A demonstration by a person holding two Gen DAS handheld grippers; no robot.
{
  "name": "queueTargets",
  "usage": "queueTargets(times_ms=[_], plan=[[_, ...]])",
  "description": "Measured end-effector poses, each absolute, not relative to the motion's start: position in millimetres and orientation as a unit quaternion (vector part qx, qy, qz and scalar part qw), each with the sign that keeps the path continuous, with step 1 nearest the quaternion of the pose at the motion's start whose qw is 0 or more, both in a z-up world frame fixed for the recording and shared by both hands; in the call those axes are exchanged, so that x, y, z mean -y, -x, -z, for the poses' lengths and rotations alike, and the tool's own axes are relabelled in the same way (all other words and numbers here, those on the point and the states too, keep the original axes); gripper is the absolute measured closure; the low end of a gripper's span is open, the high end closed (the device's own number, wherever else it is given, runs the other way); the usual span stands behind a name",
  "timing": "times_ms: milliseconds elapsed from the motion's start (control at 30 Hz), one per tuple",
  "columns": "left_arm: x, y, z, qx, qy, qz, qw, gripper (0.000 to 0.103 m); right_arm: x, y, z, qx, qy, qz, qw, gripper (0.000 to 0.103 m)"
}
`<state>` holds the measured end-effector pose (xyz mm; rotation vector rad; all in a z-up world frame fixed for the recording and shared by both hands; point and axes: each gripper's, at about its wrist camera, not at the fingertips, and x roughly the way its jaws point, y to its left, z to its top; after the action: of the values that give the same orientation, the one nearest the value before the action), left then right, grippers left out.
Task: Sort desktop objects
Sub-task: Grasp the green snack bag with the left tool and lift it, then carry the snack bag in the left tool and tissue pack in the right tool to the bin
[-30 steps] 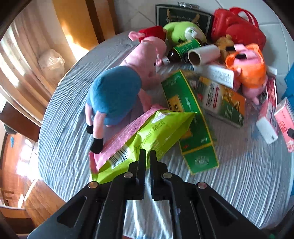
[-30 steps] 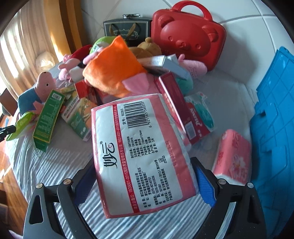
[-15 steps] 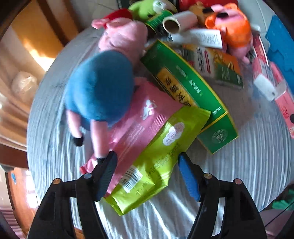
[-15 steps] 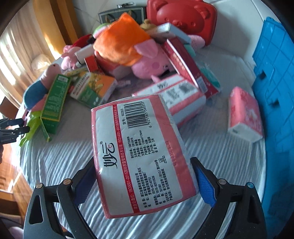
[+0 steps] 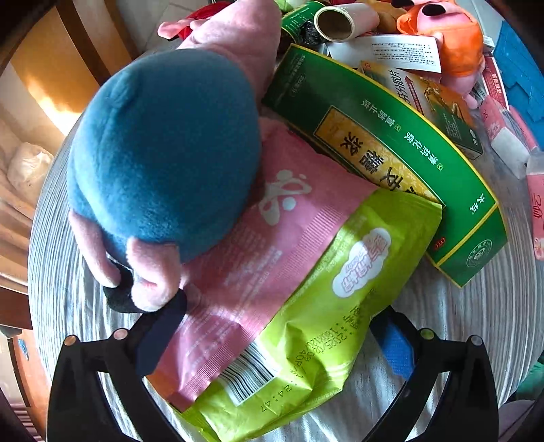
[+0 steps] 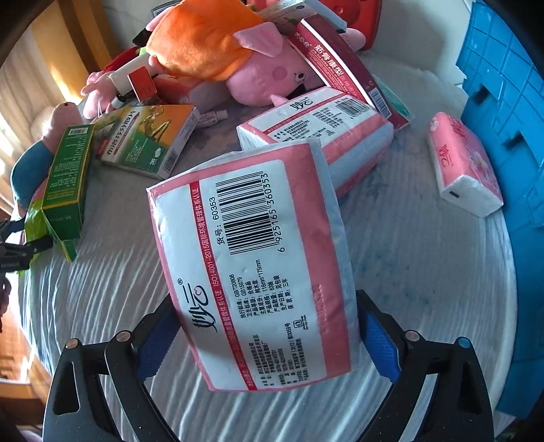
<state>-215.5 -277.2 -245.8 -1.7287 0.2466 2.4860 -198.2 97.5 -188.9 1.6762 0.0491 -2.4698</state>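
My left gripper (image 5: 272, 343) is open, its jaws on either side of a lime-green snack bag (image 5: 326, 306) and a pink bag (image 5: 272, 238) lying stacked on the table. A pig plush with a blue body (image 5: 166, 149) lies on the pink bag, its feet by my left finger. My right gripper (image 6: 265, 340) is shut on a pink-and-white tissue pack (image 6: 251, 265) and holds it above the striped tablecloth (image 6: 425, 272). The left gripper shows in the right wrist view at the left edge (image 6: 17, 244).
A long green box (image 5: 391, 153) lies beside the bags, with a green-orange box (image 6: 146, 139), a cardboard roll (image 5: 343, 20) and an orange-dressed pig plush (image 6: 221, 51) behind. Two more tissue packs (image 6: 323, 129) (image 6: 465, 163) lie near a blue crate (image 6: 510, 136) at the right.
My left gripper opened and moved forward and down around the green and pink bags. My right gripper pulled back with the tissue pack, which has tilted in the jaws.
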Motion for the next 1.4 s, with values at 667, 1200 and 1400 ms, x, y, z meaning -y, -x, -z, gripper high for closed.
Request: queueTargets(times_ms=[667, 1200, 1400], plan=[[239, 162, 138, -0.051, 0.467, -0.883, 0.015, 0.083, -89, 197, 149, -0.038, -0.515, 0.852, 0.093, 0.012], [96, 156, -31, -0.032, 0.273, -0.952, 0.134, 0.084, -150, 161, -34, -0.029, -0.307, 0.95, 0.049, 0.012], [0, 164, -66, -0.039, 0.225, -0.951, 0.206, 0.084, -217, 136, -80, -0.021, -0.252, 0.967, -0.021, 0.012]])
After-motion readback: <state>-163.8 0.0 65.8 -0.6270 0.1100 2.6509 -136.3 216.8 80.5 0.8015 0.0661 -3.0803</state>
